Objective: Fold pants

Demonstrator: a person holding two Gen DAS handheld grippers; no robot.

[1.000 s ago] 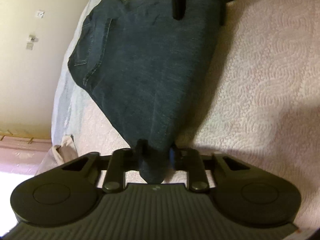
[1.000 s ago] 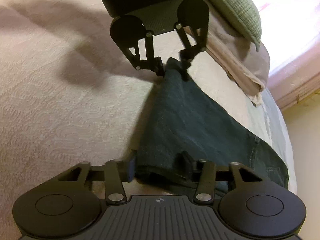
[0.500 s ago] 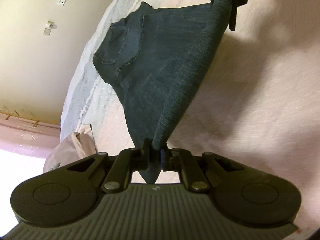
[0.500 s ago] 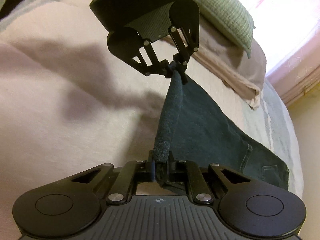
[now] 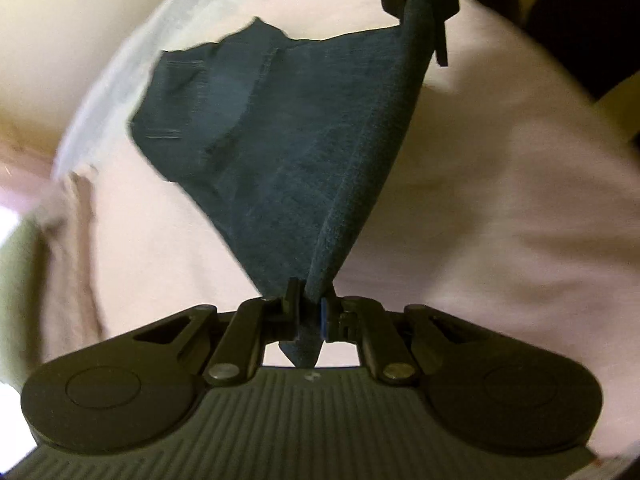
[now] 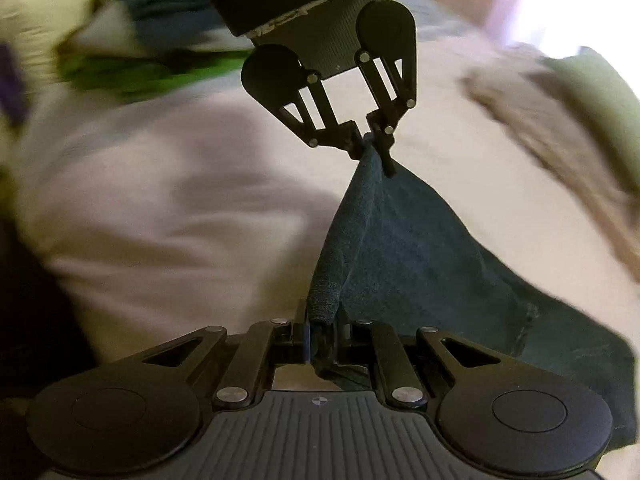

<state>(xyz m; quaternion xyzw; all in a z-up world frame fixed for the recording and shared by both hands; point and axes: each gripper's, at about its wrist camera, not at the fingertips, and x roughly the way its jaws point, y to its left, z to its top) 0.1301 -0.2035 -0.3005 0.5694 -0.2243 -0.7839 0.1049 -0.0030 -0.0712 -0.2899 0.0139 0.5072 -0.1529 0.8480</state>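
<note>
Dark denim pants point(image 5: 288, 152) hang stretched between my two grippers above a pale bedspread point(image 5: 500, 208). My left gripper point(image 5: 309, 312) is shut on one corner of the folded edge. At the top of that view my right gripper point(image 5: 418, 4) pinches the other corner. In the right wrist view my right gripper point(image 6: 322, 336) is shut on the pants point(image 6: 420, 264), and my left gripper point(image 6: 374, 144) clamps the far corner. The waistband end with a pocket point(image 5: 180, 96) trails low toward the bed's edge.
The pale quilted bedspread point(image 6: 180, 220) fills most of both views. A beige pillow point(image 6: 560, 152) and a green pillow point(image 6: 592, 92) lie at the right. Blurred green and dark items point(image 6: 132, 40) lie at the upper left. A cream wall point(image 5: 52, 52) borders the bed.
Both grippers closed on the pants' folded edge and lifted it off the bed. The cloth now hangs taut between them, and the views have swung and blurred.
</note>
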